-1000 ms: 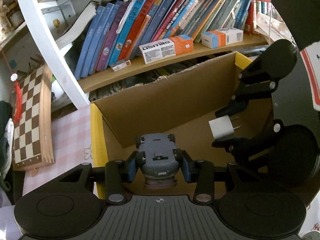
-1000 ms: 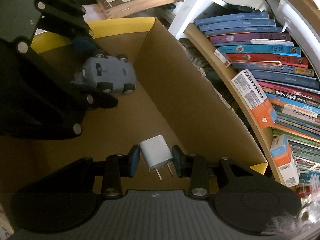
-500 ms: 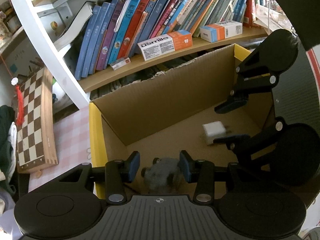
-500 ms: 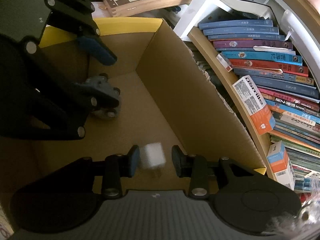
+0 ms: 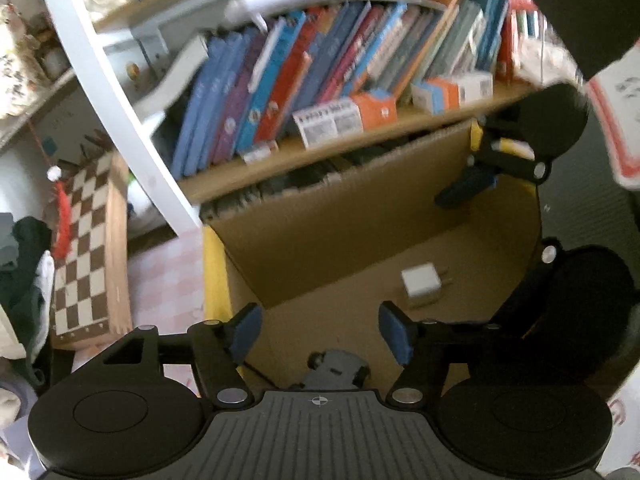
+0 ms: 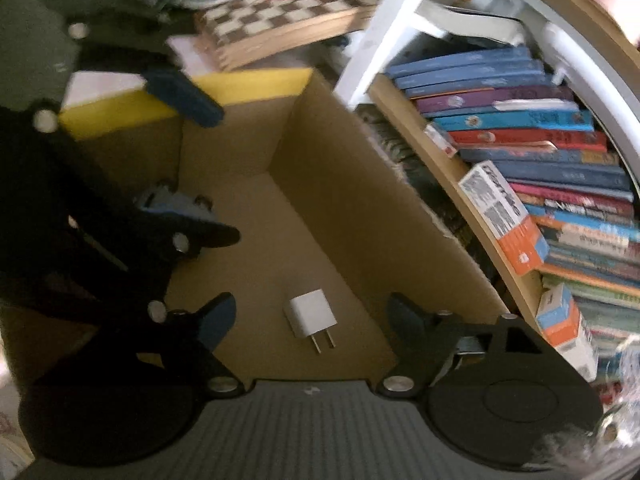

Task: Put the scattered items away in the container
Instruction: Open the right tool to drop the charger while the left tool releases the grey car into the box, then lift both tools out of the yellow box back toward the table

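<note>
Items boxed.
Toy car [image 5: 335, 370] and charger [image 6: 310, 317] lie in cardboard box [image 5: 320, 216] under wide-open, empty left gripper [image 5: 320, 334] and right gripper [image 6: 310, 320]; further strays unseen.

Both fisheye views are soft with motion blur, strongest on the bookshelf [image 5: 360, 92], whose spines and box labels smear sideways. Daylight falls brightly on that shelf, while the cardboard box [image 5: 320, 216] below it lies in dim brown shade. The white charger [image 6: 310, 316] on the box floor stays fairly sharp and casts a faint shadow. The chessboard [image 5: 86, 248] left of the box is evenly lit. Straight shelf edges bow strongly near the frame borders, and corners darken to black.
</note>
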The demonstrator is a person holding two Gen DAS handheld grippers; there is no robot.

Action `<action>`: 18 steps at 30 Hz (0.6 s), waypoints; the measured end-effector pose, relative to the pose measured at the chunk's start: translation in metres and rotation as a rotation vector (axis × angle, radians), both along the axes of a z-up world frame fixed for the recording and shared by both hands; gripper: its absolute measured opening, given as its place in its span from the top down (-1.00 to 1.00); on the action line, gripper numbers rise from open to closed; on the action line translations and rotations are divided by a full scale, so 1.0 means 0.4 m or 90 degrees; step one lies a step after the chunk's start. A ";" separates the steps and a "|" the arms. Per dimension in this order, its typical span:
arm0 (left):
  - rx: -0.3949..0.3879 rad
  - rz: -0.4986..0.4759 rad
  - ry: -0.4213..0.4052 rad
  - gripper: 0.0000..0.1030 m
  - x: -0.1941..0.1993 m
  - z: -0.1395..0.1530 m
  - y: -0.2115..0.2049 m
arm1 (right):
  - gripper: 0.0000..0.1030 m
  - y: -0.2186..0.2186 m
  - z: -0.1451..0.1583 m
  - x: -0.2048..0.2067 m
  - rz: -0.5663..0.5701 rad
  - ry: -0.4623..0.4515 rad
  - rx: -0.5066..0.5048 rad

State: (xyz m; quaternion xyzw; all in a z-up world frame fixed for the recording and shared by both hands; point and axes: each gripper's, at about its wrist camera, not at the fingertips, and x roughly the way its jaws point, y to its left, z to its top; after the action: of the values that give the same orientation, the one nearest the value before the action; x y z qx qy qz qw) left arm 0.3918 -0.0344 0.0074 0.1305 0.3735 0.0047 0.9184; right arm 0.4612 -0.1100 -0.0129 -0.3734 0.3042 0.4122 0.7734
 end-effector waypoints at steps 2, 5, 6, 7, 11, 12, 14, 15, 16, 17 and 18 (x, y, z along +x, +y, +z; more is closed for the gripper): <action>-0.004 -0.003 -0.026 -0.38 -0.019 0.028 -0.002 | -0.61 -0.015 0.019 0.001 -0.023 0.004 0.023; -0.012 -0.006 -0.066 -0.42 -0.052 0.073 -0.004 | -0.62 -0.045 0.068 -0.016 -0.041 0.002 0.070; -0.016 -0.005 -0.080 -0.43 -0.064 0.089 -0.004 | -0.62 -0.056 0.086 -0.022 -0.046 0.000 0.086; -0.020 -0.005 -0.094 -0.43 -0.076 0.105 -0.004 | -0.62 -0.067 0.103 -0.032 -0.051 -0.004 0.100; -0.030 -0.009 -0.149 -0.47 -0.135 0.170 -0.003 | -0.64 -0.110 0.167 -0.075 -0.076 -0.025 0.157; -0.031 -0.012 -0.163 -0.49 -0.151 0.185 -0.004 | -0.65 -0.120 0.183 -0.087 -0.083 -0.031 0.171; -0.037 -0.016 -0.191 -0.55 -0.185 0.216 -0.002 | -0.67 -0.139 0.211 -0.116 -0.093 -0.044 0.198; -0.041 -0.017 -0.204 -0.57 -0.201 0.229 -0.001 | -0.68 -0.148 0.224 -0.130 -0.098 -0.049 0.211; -0.045 -0.018 -0.214 -0.57 -0.217 0.240 -0.001 | -0.69 -0.155 0.236 -0.142 -0.102 -0.054 0.221; -0.049 -0.019 -0.224 -0.57 -0.231 0.249 -0.001 | -0.69 -0.160 0.244 -0.154 -0.106 -0.059 0.230; -0.053 -0.019 -0.231 -0.57 -0.243 0.257 0.000 | -0.69 -0.166 0.253 -0.166 -0.111 -0.065 0.238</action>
State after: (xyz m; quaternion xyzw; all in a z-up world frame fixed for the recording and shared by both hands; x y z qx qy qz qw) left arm 0.2946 -0.0345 0.1100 0.0952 0.1993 -0.0008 0.9753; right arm 0.3949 -0.1765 0.0882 -0.2160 0.2141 0.3733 0.8764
